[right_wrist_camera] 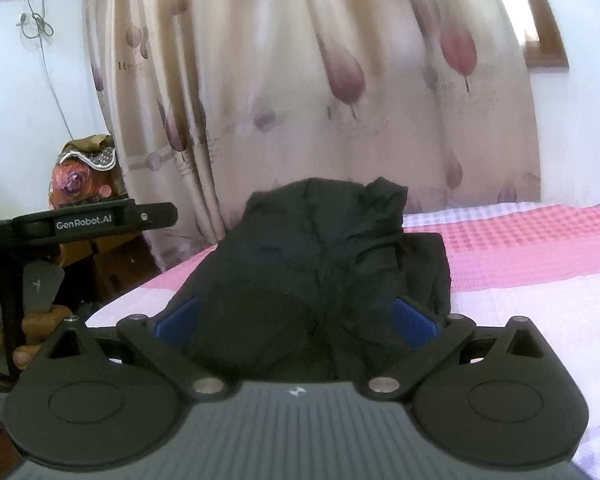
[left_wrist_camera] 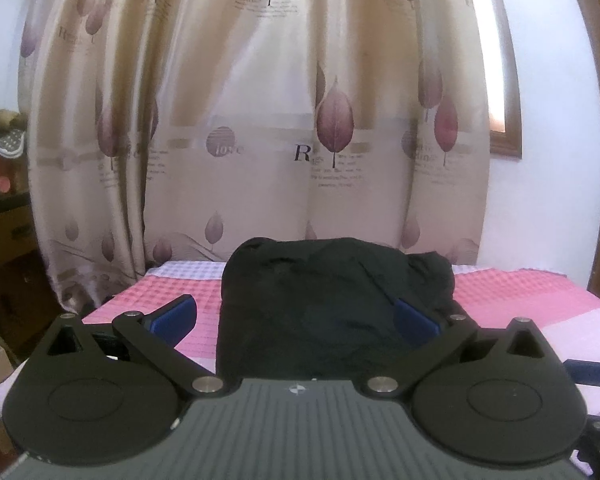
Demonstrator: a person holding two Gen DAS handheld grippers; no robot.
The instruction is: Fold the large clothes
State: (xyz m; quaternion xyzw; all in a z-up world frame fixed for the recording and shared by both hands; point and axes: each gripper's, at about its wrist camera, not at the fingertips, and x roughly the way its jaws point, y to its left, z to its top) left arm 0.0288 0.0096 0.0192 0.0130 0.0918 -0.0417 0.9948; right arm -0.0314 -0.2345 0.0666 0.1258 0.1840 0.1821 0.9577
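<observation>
L gripper [left_wrist_camera: 294, 318] wide open, empty | R gripper [right_wrist_camera: 296, 316] open, black garment [right_wrist_camera: 312, 264] bunched betw fingers, grip unclear | bed [right_wrist_camera: 520, 264] near edge hidden

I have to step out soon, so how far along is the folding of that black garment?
The black garment already lies bunched into a compact, rumpled bundle on the pink checked bed cover. Both the left gripper and right gripper stand open, gripping nothing. Smoothing and final folds look left.
</observation>
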